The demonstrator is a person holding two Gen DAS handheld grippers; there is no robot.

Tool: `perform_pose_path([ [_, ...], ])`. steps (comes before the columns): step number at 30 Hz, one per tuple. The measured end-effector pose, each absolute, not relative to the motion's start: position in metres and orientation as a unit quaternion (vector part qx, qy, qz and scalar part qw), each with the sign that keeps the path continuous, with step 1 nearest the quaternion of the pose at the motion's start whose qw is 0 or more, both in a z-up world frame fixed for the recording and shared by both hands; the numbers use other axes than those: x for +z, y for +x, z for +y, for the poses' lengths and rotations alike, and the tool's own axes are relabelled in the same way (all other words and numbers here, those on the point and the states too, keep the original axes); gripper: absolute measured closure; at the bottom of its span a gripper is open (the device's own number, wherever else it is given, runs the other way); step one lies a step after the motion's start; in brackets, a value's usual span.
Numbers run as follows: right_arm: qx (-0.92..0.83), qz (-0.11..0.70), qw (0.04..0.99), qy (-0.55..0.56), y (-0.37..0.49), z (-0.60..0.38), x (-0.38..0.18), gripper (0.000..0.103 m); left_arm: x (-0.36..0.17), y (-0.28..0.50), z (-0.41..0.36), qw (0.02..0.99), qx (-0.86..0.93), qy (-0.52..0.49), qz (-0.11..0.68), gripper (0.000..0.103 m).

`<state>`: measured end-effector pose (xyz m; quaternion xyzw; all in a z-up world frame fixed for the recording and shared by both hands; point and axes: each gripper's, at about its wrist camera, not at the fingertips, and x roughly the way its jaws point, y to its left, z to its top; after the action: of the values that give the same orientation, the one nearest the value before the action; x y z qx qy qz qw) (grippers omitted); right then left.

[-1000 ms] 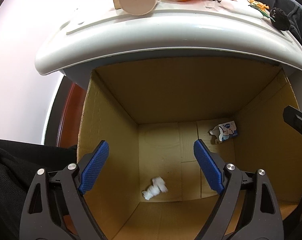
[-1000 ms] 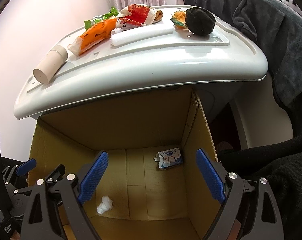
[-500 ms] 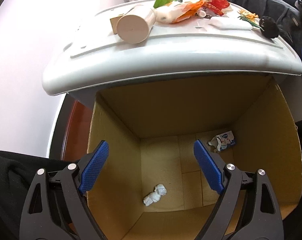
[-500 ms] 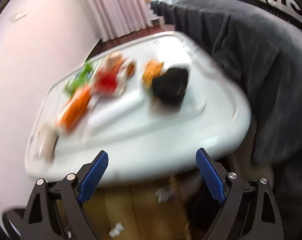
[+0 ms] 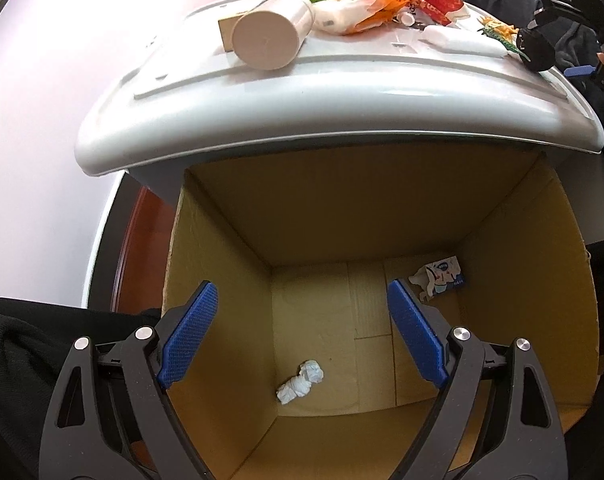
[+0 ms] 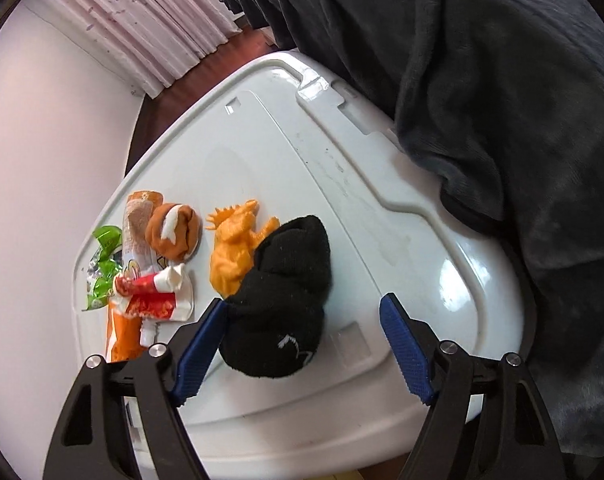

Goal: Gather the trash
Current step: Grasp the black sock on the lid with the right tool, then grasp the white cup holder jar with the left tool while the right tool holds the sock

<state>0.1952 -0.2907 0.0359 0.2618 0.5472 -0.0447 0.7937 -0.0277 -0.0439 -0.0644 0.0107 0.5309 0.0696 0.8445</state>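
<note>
Right gripper (image 6: 302, 344), shown a second ago aimed down into the cardboard box (image 5: 222, 280), now hangs over the white plastic lid (image 6: 382, 240); its jaws have just been closing but are spread w/ a gap, the black sock (image 6: 282, 300) lying between them, left pad touching or v. near the fabric, right pad clear of it. Likely meaning: drop-off done, next pick begun; whether a sock counts as trash can't be judged. Left gripper (image 5: 302, 336) unchanged: jaws wide, nothing between, poised over the box mouth. Box floor holds two collected bits, a blue-white wrapper (image 5: 438, 280) at back right and a crumpled tissue (image 5: 300, 380) nearer centre. Lid carries the remaining items, largest first: orange packet (image 6: 120, 336), paper cup (image 5: 270, 36) on its side, orange toy figure (image 6: 234, 252) touching the sock, brown rolled sock (image 6: 174, 232), red-white tube (image 6: 158, 292), green foil wrapper (image 6: 102, 268). Room: dark blanket (image 6: 482, 80) at lid's far edge, pink curtain (image 6: 142, 20), pale wall (image 6: 42, 160), reddish wood floor (image 5: 138, 240).
</note>
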Motion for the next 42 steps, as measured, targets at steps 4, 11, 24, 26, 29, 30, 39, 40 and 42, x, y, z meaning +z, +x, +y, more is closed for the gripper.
perform_pose_path([
  [4, -0.049, 0.556, 0.791, 0.251, 0.207, -0.283, 0.034, 0.027, -0.067, -0.028, -0.038, 0.840, 0.067, -0.007, 0.539, 0.018],
  [11, -0.055, 0.572, 0.777, 0.256, 0.219, -0.276, 0.017, 0.032, -0.065, -0.030, -0.032, 0.841, 0.069, -0.020, 0.536, 0.018],
  [24, -0.058, 0.551, 0.831, 0.056, 0.200, -0.217, 0.018, 0.058, -0.063, -0.032, -0.035, 0.844, 0.074, -0.011, 0.530, 0.018],
  [26, -0.051, 0.547, 0.834, 0.056, 0.191, -0.220, 0.023, 0.060, -0.061, -0.033, -0.035, 0.846, 0.075, -0.011, 0.528, 0.018],
  [29, -0.031, 0.534, 0.840, 0.090, 0.167, -0.234, 0.039, 0.060, -0.061, -0.033, -0.033, 0.847, 0.074, -0.018, 0.526, 0.018],
  [30, -0.025, 0.526, 0.844, 0.099, 0.159, -0.236, 0.045, 0.060, -0.060, -0.033, -0.033, 0.848, 0.074, -0.019, 0.525, 0.018],
  [39, 0.047, 0.478, 0.873, 0.084, 0.088, -0.202, 0.051, 0.060, -0.040, -0.029, -0.031, 0.864, 0.065, -0.017, 0.500, 0.018],
  [40, 0.048, 0.478, 0.873, 0.083, 0.085, -0.199, 0.049, 0.060, -0.034, -0.026, -0.029, 0.866, 0.062, -0.018, 0.495, 0.018],
  [42, 0.059, 0.482, 0.870, 0.084, 0.083, -0.198, 0.047, 0.059, -0.015, -0.015, -0.025, 0.877, 0.062, -0.016, 0.476, 0.018],
])
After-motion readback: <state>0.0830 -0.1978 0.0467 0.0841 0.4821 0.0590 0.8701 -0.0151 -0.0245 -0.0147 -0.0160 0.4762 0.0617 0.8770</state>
